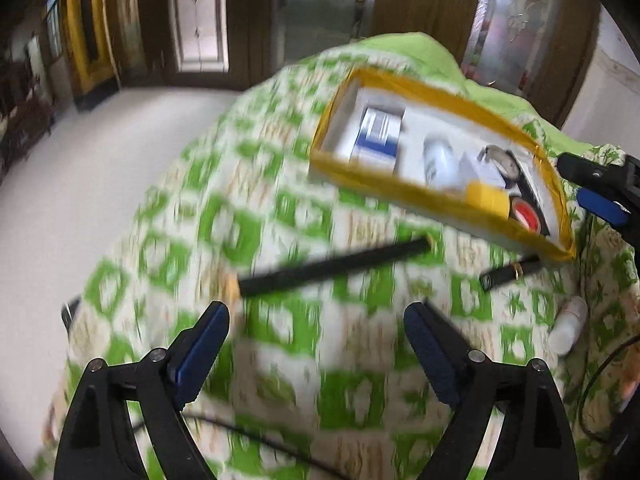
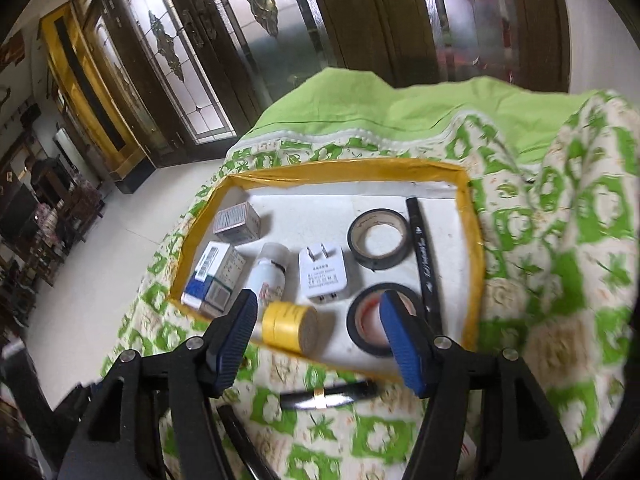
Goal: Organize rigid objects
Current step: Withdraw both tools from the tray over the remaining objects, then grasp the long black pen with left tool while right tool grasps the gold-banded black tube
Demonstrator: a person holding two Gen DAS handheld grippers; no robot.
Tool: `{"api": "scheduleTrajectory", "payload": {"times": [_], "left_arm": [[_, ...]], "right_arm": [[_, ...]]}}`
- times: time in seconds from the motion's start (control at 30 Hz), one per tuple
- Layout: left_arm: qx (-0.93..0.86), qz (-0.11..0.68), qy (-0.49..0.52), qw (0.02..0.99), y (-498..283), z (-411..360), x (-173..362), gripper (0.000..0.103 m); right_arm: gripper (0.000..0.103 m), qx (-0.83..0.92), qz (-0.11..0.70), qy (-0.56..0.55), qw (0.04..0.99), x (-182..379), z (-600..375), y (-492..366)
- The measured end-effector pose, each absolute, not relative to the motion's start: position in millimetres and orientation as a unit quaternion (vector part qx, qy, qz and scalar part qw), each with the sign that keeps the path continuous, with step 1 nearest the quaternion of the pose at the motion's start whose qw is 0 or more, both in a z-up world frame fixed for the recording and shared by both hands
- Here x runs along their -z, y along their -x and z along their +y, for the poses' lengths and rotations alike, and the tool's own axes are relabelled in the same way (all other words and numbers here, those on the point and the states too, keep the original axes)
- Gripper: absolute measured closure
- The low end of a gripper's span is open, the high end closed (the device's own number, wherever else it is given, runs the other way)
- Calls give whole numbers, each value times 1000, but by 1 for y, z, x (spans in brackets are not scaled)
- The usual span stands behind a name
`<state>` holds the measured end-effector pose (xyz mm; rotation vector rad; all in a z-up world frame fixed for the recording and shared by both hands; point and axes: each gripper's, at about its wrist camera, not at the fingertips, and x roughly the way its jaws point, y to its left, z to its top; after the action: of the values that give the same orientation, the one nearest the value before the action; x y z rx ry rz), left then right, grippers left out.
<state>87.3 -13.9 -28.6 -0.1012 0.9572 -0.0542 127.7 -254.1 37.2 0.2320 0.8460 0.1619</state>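
A yellow-rimmed white tray (image 2: 474,240) (image 1: 440,204) lies on a green-patterned cloth. It holds small boxes (image 2: 236,222), a white bottle (image 2: 270,270), a white charger (image 2: 324,276), a yellow tape roll (image 2: 290,324), two black tape rolls (image 2: 380,238) and a black pen (image 2: 424,256). My right gripper (image 2: 318,316) is open and empty, hovering over the tray's near edge. My left gripper (image 1: 316,320) is open and empty above the cloth. A long black stick (image 1: 332,266) lies just ahead of it. A black tube with a gold band (image 1: 508,270) (image 2: 326,398) lies beside the tray.
A small white bottle (image 1: 568,324) lies on the cloth at the right. The right gripper's fingers (image 1: 600,196) show at the right edge of the left wrist view. A black cable (image 1: 596,384) runs over the cloth. White floor (image 1: 80,200) and wooden doors lie beyond.
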Motion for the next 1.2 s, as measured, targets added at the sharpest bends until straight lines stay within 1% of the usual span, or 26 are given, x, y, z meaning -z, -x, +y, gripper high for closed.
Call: {"api": "scheduleTrajectory", "payload": {"times": [0.13,0.47,0.67,0.8,0.93,1.0,1.03,1.07,1.13,1.2], "left_arm": [[26,438,58,897,-79,-12,20,11],[22,464,62,883,-66,-11,32,11],[21,470,77,879,-57,-11,29,11],[32,486,86,869,-56,-25,27,11],[67,515,93,849,-60,-55,30,12],[80,529,90,840,-63,-74,34,19],[89,540,89,832,-66,-85,38,29],[95,549,88,826,-68,-93,42,36],[100,566,84,814,-72,-109,50,38],[93,574,71,811,-75,-120,56,38]], "right_arm": [[37,-72,402,-103,907,-38,-255,-110],[37,-77,406,-121,903,-39,-264,-87],[35,-77,424,-134,892,-36,-277,-69],[35,-61,428,-150,889,-32,-289,-64],[34,-50,431,-156,887,-29,-293,-65],[35,-50,433,-156,887,-27,-293,-65],[35,-50,434,-157,886,-26,-293,-66],[35,-50,435,-157,885,-26,-294,-66],[35,-51,438,-158,884,-23,-293,-68],[35,-52,440,-160,882,-22,-293,-69]]}}
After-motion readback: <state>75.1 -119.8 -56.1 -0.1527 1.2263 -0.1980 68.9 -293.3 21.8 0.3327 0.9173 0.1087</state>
